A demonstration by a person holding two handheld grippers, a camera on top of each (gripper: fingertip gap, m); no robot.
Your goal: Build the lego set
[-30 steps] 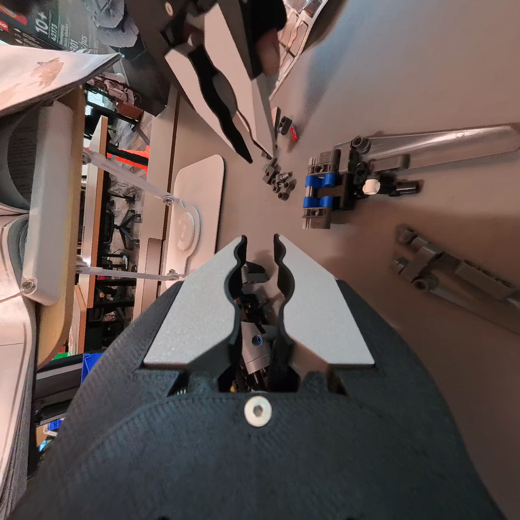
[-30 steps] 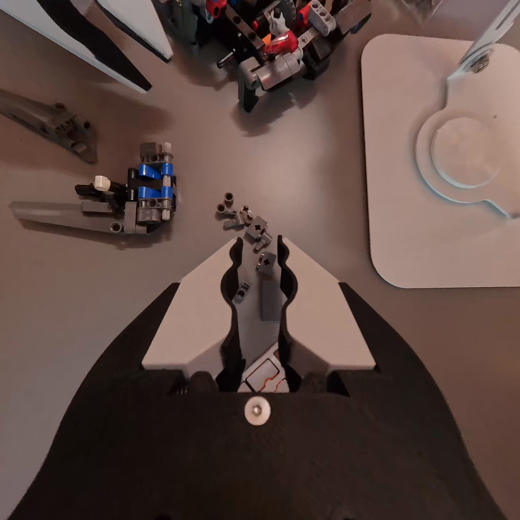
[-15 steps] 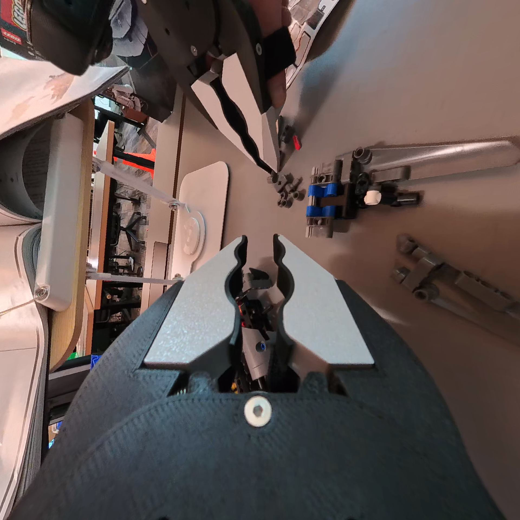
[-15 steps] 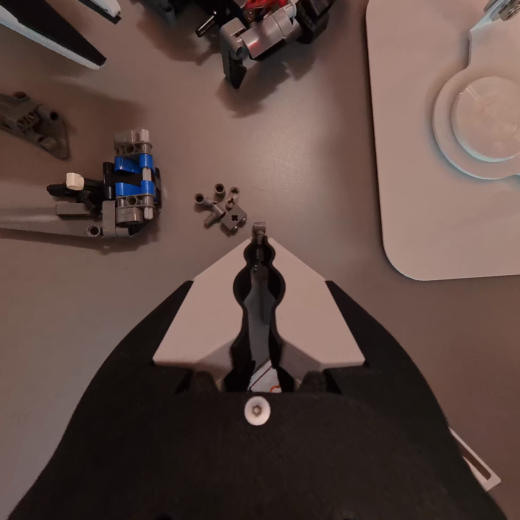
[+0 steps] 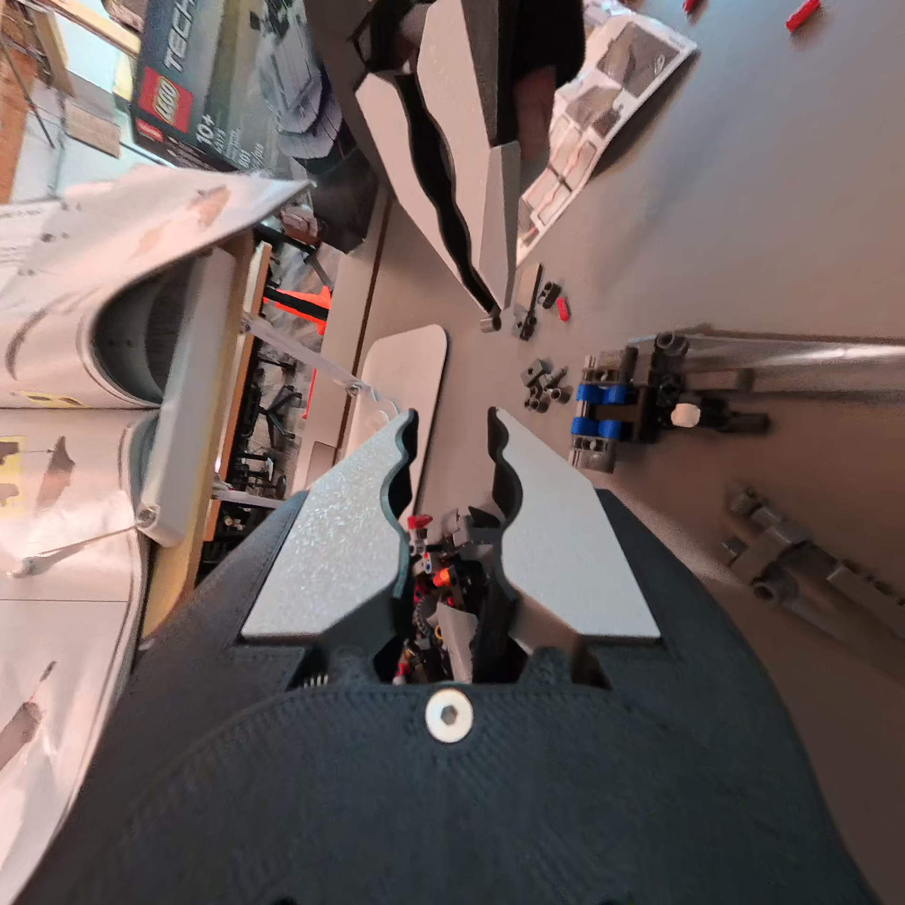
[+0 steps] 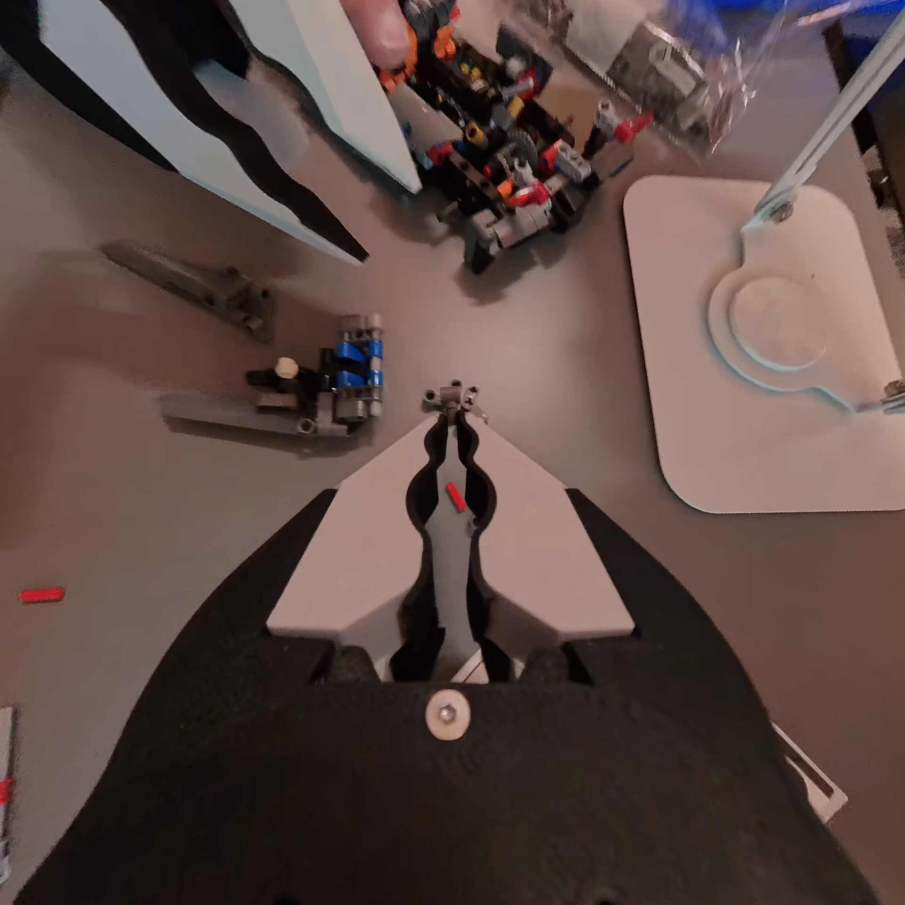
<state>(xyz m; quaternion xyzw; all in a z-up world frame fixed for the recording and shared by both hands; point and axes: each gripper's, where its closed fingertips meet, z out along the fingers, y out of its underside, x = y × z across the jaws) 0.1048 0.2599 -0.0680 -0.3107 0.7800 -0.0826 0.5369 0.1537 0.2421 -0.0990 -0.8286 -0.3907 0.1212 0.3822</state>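
A small grey piece [image 6: 449,395] sits pinched at the tips of the right gripper [image 6: 449,420], raised above loose grey bits [image 5: 542,387] on the table [image 6: 489,333]. The left gripper [image 5: 450,422], spread, straddles the car chassis [image 6: 509,161].

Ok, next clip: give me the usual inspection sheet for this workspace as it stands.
Surface: grey-brown table, matt, no spills seen.
Job's things: multicoloured main build between the left jaws; blue-and-grey subassembly; dark grey panel piece; cluster of small grey connectors.
Clutter: red pin; instruction booklet; set box; clear bag.
Grippers: left gripper open around the main build; right gripper shut on a small grey piece.
Cables: nothing seen.
Surroundings: white stand base on the table; office chairs far behind.
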